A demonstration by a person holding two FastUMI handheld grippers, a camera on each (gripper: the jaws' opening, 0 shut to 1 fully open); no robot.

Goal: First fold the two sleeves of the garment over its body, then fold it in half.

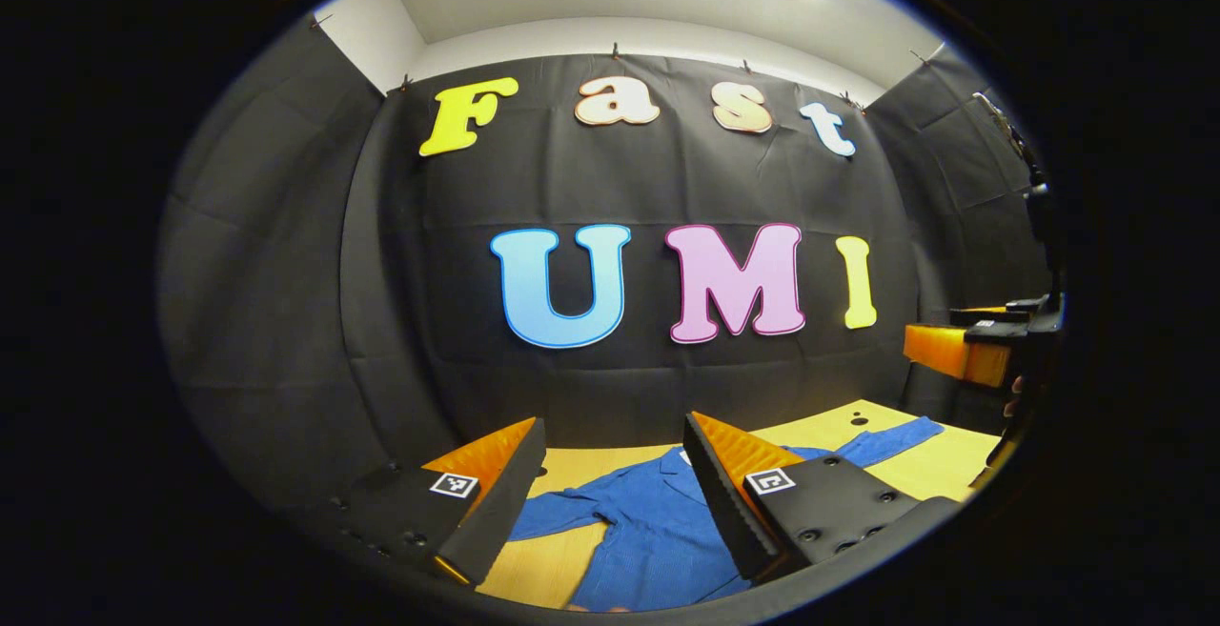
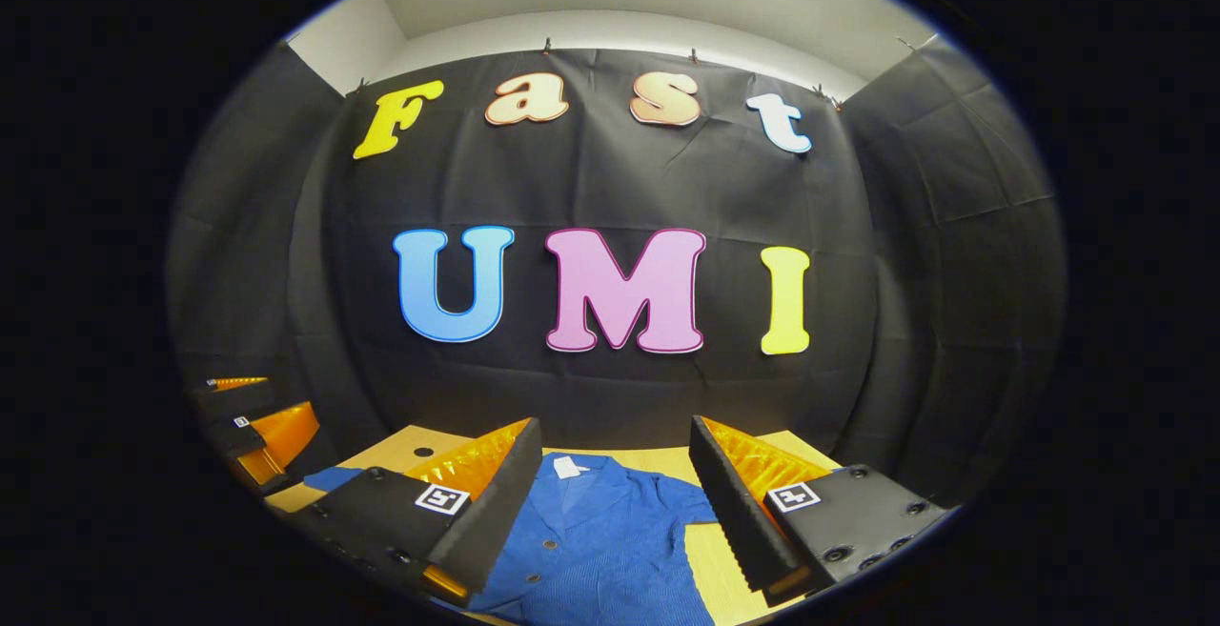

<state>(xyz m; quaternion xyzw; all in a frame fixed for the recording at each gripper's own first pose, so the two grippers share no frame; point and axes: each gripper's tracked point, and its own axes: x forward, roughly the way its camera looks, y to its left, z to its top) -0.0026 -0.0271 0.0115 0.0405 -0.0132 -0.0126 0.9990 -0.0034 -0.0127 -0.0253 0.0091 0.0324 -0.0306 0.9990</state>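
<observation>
A blue buttoned shirt [image 1: 648,521] lies flat on the yellow wooden table [image 1: 944,464], collar toward the far wall. In the left gripper view one sleeve [image 1: 882,442] stretches out to the right and another sleeve [image 1: 558,514] reaches left. My left gripper [image 1: 610,488] hovers above the shirt, open, nothing between its fingers. In the right gripper view the shirt [image 2: 591,540] shows its collar with a white tag [image 2: 569,467] and button row. My right gripper [image 2: 610,493] hangs open over it. The right gripper [image 1: 982,345] also appears at the left gripper view's right edge, the left gripper [image 2: 253,426] at the other view's left.
Black cloth walls close the booth behind and on both sides of the table. The table's far edge [image 2: 658,457] runs just beyond the collar. A dark stand [image 1: 1039,216] rises at the far right in the left gripper view.
</observation>
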